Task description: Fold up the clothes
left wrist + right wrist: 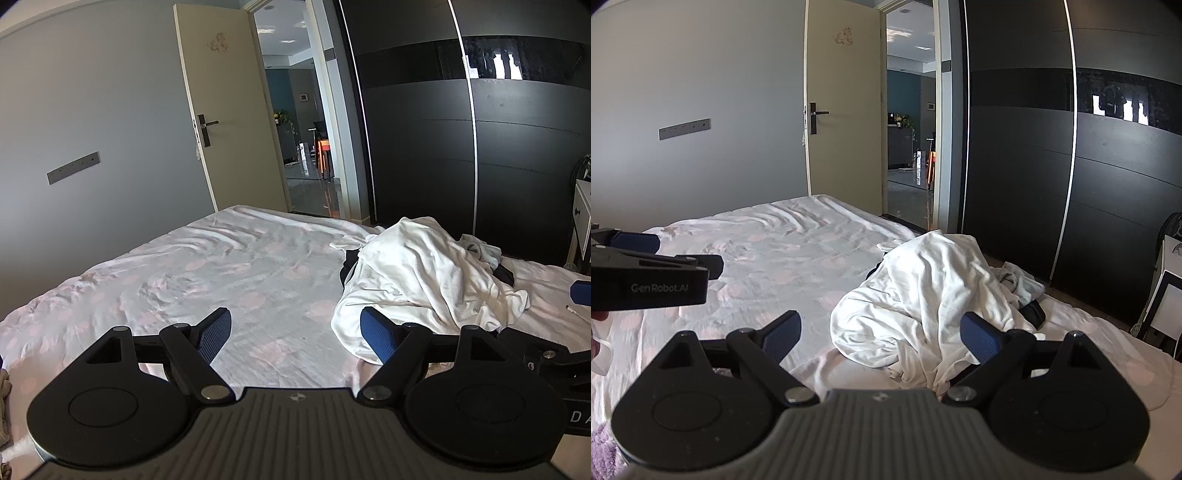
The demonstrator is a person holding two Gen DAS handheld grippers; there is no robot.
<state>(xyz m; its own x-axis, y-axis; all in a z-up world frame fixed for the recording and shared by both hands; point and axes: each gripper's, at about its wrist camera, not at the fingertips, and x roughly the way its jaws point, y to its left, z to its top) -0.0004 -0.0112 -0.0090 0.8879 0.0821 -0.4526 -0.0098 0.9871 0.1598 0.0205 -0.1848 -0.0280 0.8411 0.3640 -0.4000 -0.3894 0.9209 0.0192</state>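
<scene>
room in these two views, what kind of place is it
Most likely a home bedroom: a bed with a pale patterned sheet, a dark sliding-door wardrobe along the wall, and a heap of unfolded white clothes on the bed. An open door leads to another room.

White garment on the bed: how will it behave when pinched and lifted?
The white garment lies crumpled in soft folds, so it is probably floppy and will drape. It looks thin, so likely light. It overlaps dark clothing, which may drag along.
</scene>
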